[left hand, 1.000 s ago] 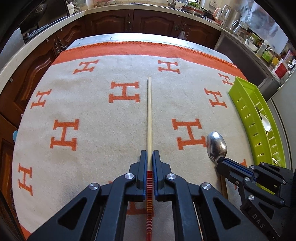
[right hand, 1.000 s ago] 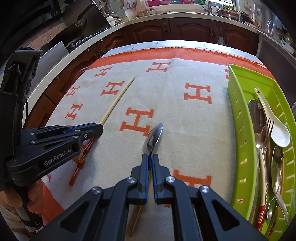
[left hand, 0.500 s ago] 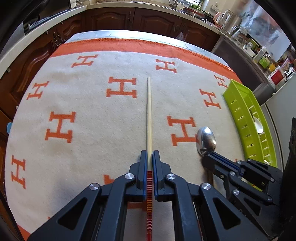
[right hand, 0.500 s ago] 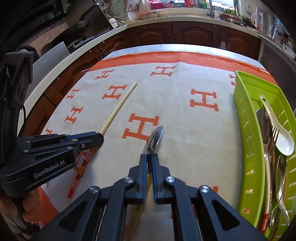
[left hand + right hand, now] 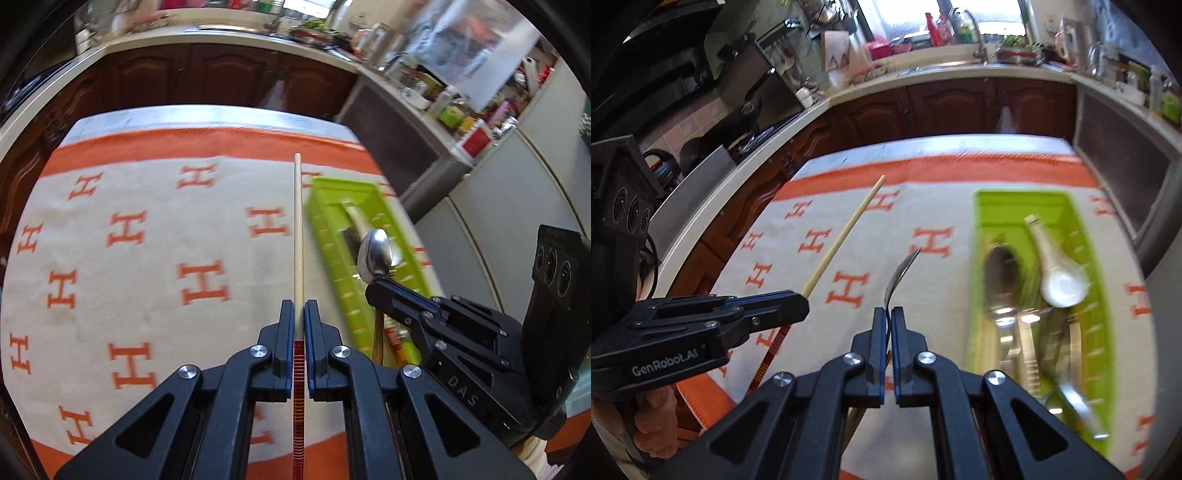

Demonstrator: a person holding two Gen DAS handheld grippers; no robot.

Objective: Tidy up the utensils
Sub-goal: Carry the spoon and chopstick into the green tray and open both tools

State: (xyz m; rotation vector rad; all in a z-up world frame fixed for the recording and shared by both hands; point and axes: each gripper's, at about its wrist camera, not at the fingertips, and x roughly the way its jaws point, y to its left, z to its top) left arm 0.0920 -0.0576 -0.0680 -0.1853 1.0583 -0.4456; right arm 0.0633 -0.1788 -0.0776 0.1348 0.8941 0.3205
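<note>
My left gripper (image 5: 299, 310) is shut on a long wooden chopstick (image 5: 298, 236) with a red striped end, held above the cloth. It also shows in the right wrist view (image 5: 846, 234). My right gripper (image 5: 888, 317) is shut on a metal spoon (image 5: 899, 273), lifted off the cloth; in the left wrist view the spoon's bowl (image 5: 375, 254) hangs over the green tray (image 5: 332, 236). The green utensil tray (image 5: 1097, 295) holds a white spoon (image 5: 1060, 280) and several metal utensils (image 5: 1003, 291).
A cream cloth with orange H marks (image 5: 147, 258) covers the table. Dark wooden cabinets (image 5: 960, 107) and a cluttered counter run behind and to the right. A stove and pans (image 5: 750, 110) stand at the left.
Both grippers have lifted their utensils off the cloth and swung towards the green tray. The spoon is now over the tray's left wall.
</note>
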